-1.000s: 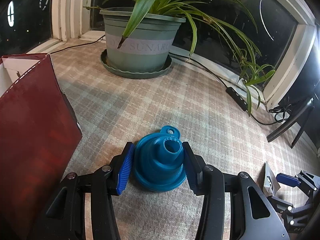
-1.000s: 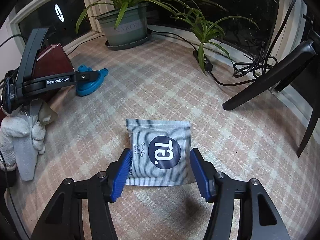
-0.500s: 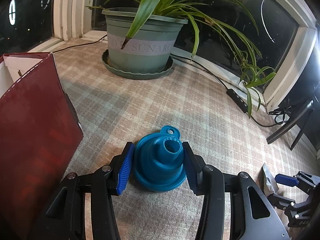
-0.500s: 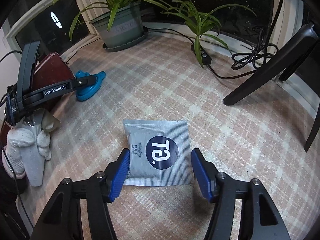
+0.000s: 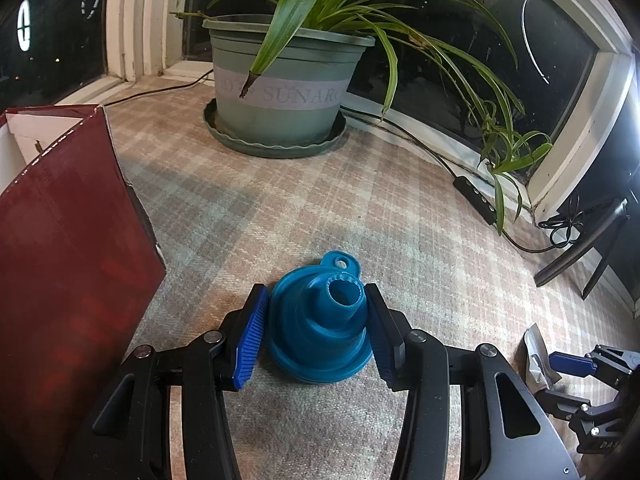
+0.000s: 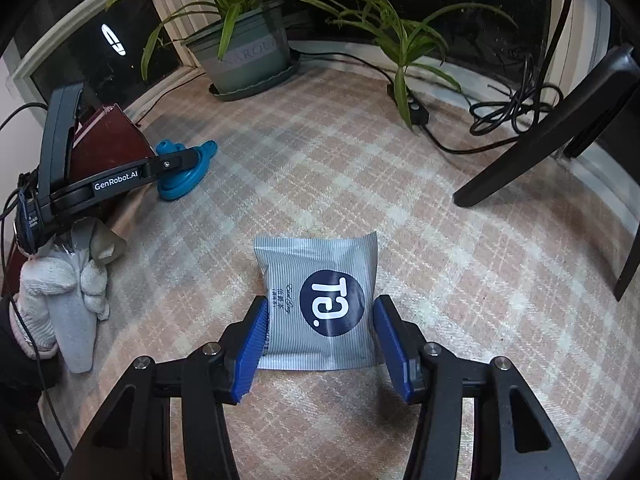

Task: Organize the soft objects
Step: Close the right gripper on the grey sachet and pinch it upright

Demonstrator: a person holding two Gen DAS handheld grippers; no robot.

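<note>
A blue soft funnel (image 5: 320, 328) stands wide end down on the plaid carpet. My left gripper (image 5: 316, 332) is shut on it, a pad against each side of its base. The funnel (image 6: 188, 176) also shows at the left in the right wrist view, partly behind a left finger (image 6: 172, 162). A grey striped packet (image 6: 320, 300) with a dark round logo lies flat between the jaws of my right gripper (image 6: 322, 344). Those jaws are closing, and the pads stand right at the packet's side edges without squeezing it. A corner of the packet (image 5: 536, 356) shows low right in the left wrist view.
A dark red box (image 5: 60, 260) stands just left of the funnel. A green plant pot (image 5: 284, 96) sits by the window, with long leaves. A power strip (image 5: 476, 196) and cables run along the sill. A black chair leg (image 6: 540, 140) slants at the right. A gloved hand (image 6: 60, 288) holds the left gripper.
The right gripper's jaws have narrowed in on the packet and the right wrist view has tilted a little. The left gripper and the funnel have not moved.
</note>
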